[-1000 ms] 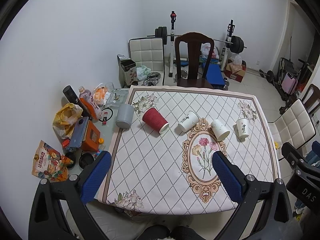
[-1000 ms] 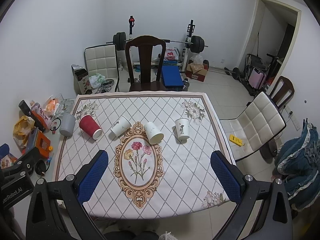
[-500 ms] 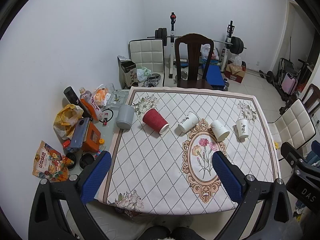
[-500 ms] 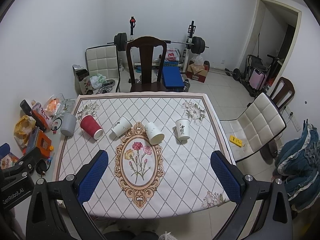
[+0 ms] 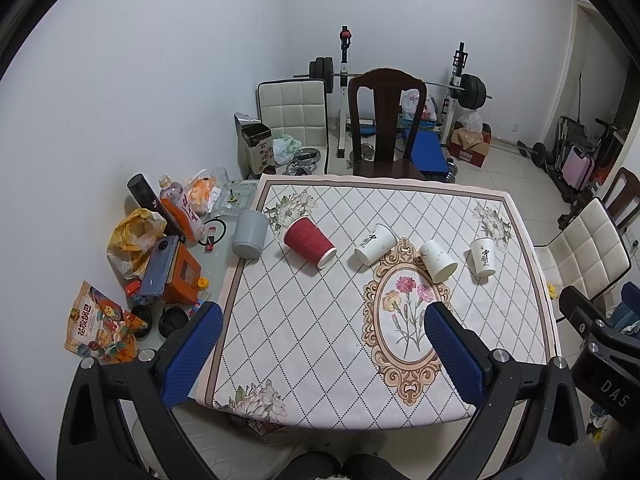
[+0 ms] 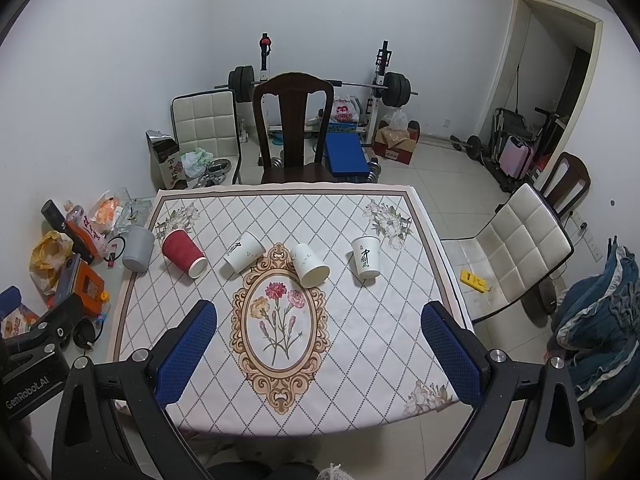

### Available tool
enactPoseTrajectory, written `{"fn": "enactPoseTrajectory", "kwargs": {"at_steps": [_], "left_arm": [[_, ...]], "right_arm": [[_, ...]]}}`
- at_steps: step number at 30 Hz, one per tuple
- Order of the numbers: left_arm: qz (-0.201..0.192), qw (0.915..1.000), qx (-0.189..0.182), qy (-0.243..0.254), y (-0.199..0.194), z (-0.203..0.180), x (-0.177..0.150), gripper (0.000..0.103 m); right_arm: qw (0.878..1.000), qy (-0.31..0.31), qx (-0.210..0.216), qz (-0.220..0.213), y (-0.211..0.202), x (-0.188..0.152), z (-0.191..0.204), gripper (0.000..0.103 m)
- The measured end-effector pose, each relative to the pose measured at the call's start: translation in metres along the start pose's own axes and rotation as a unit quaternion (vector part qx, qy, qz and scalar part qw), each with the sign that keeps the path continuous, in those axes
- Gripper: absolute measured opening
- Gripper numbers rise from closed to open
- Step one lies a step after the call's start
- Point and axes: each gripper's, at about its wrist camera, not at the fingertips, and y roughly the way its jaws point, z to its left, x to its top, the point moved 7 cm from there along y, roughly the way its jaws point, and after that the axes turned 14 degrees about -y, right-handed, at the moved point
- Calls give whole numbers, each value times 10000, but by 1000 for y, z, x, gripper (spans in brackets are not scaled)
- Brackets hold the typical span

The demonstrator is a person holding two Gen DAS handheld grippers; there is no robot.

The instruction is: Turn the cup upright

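Left hand-held gripper [image 5: 320, 344]: spread wide, empty, above the table's near edge.
Right hand-held gripper [image 6: 318, 344]: spread, empty.
Cups: five lie tipped beyond the flower medallion [image 6: 280, 320]; red cup [image 6: 183, 253] left of it.
Advice: probably pinch one cup's side wall, then rotate.
Table [image 6: 360, 360]: diamond-patterned cloth.
Room: dark chair [image 6: 294, 128] behind the medallion.

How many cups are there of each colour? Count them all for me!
Grey cup: 1
Red cup: 1
White cups: 3
Total: 5 cups
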Motion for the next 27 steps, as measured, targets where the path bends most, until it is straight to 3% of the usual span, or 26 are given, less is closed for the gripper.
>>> {"fn": "enactPoseTrajectory", "kwargs": {"at_steps": [27], "left_arm": [[2, 10000, 18, -33, -3, -8, -3, 103]], "right_arm": [[10000, -12, 15, -11, -3, -1, 1, 103]]}}
